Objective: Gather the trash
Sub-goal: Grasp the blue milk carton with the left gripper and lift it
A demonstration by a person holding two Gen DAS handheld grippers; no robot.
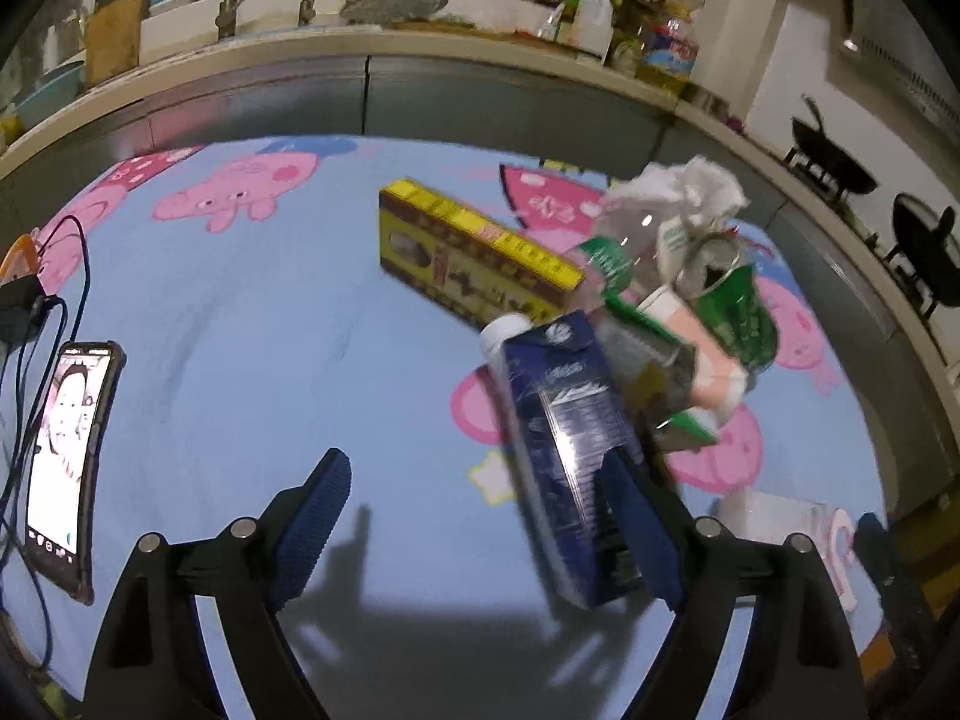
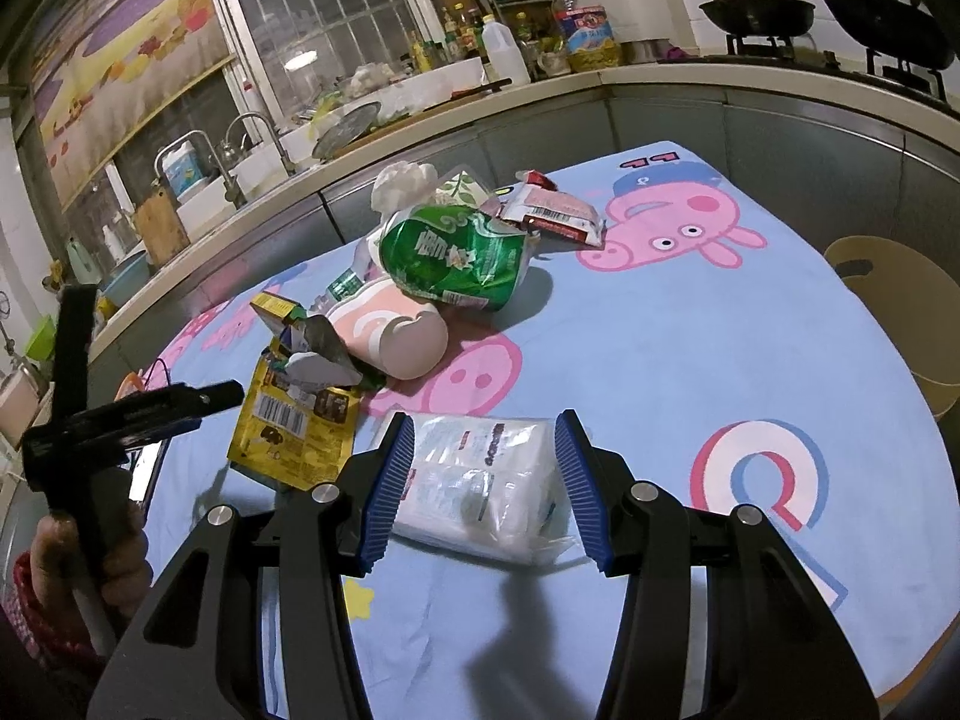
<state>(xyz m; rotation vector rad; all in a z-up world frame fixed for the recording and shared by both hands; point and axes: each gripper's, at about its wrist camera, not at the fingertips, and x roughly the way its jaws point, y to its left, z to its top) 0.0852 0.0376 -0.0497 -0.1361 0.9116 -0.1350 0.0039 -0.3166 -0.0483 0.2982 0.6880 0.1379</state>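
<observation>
My left gripper (image 1: 480, 516) is open. A dark blue carton (image 1: 564, 450) lies tilted against the inside of its right finger (image 1: 636, 534). Behind it is a heap of trash: a yellow box (image 1: 474, 252), a crushed green can (image 1: 738, 312), a pink cup (image 1: 708, 354) and crumpled white paper (image 1: 690, 186). My right gripper (image 2: 486, 492) is open around a clear tissue pack (image 2: 486, 480) lying on the cloth; I cannot tell whether the pads touch it. Beyond it lie a yellow wrapper (image 2: 294, 426), the pink cup (image 2: 390, 330), a green wrapper (image 2: 456, 258) and a red and white packet (image 2: 552, 210).
A blue cartoon-pig tablecloth (image 1: 240, 312) covers the table. A phone (image 1: 66, 456) with cables lies at its left edge. The kitchen counter (image 1: 360, 42) with sink and bottles runs behind. A beige bin (image 2: 888, 312) stands at the table's right. The left tool (image 2: 120, 420) shows in the right view.
</observation>
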